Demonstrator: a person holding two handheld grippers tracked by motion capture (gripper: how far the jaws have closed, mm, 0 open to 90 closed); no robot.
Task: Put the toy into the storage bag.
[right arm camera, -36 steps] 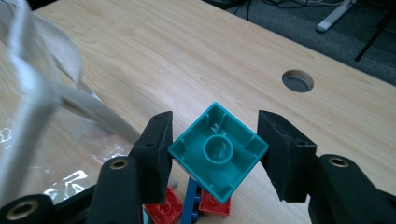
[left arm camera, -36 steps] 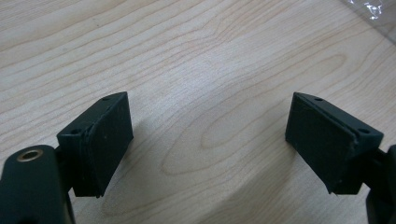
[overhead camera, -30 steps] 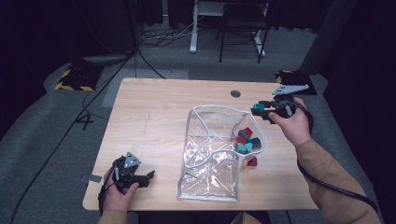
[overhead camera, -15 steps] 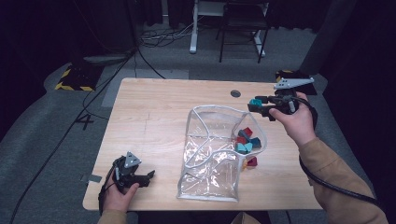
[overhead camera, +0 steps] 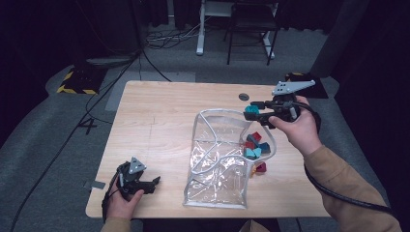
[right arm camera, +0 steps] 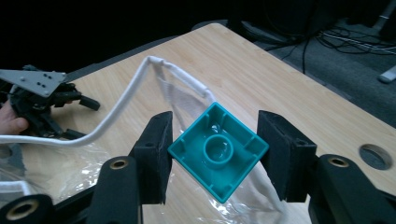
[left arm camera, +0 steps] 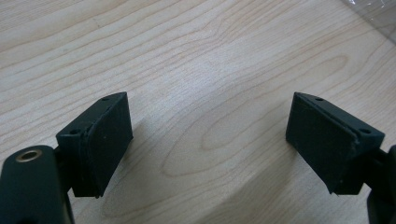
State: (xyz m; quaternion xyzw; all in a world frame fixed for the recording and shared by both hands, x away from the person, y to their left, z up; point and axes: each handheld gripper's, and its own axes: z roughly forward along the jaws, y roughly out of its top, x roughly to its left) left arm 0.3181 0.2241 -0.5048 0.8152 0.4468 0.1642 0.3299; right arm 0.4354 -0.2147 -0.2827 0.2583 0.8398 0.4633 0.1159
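My right gripper (overhead camera: 253, 110) is shut on a teal square block (right arm camera: 218, 150), hollow underside toward the camera, gripped at two opposite corners. It hangs above the far right part of a clear plastic bag (overhead camera: 217, 169) with a white corded rim (overhead camera: 212, 113) that lies in the table's middle. Red and teal blocks (overhead camera: 253, 145) cluster at the bag's right edge; I cannot tell if they are inside it. My left gripper (overhead camera: 153, 184) rests on the wood at the near left, open, with bare table between its pads (left arm camera: 107, 135).
A dark red block (overhead camera: 261, 167) lies on the table by the bag's right side. A round cable hole (overhead camera: 244, 96) is set in the tabletop behind the right gripper. Cables, a chair and a desk leg stand on the floor beyond the far edge.
My right gripper has risen with the teal block and swung slightly left, over the bag's rim. The left gripper has stayed put.
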